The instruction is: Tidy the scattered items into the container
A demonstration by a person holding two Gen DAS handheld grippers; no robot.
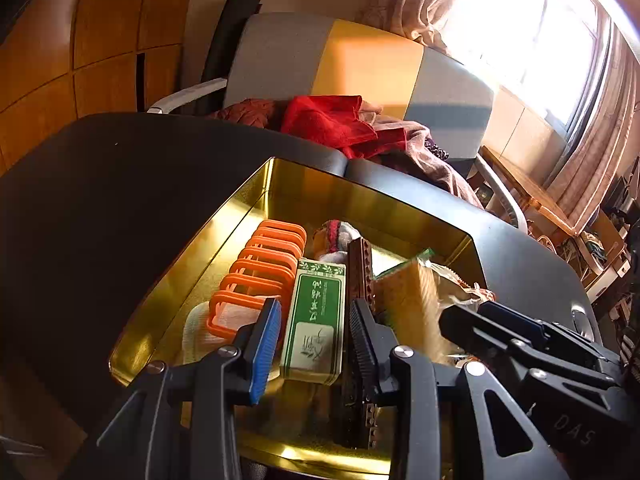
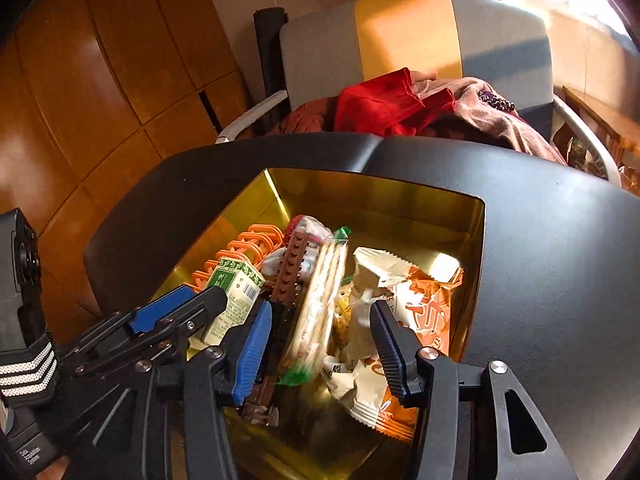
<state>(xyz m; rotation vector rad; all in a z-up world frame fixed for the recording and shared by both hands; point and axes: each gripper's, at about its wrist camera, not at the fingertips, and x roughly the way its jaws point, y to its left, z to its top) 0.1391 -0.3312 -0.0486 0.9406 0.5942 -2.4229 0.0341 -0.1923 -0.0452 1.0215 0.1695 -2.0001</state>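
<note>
Over the gold tin on the dark table, we hold both tools low, because the last pieces are going in here. Our left tool stands with its jaws spread either side of the green tea box and apart from it; it grips nothing, and we judge the box has just been set on end. Beside it sit the orange rack and the brown brick strip. Our right tool is likewise wide open around the blurred cracker packet, which appears to be dropping among the snack wrappers. No scattered items show on the table; behind it, a chair heaped with red cloth.
</note>
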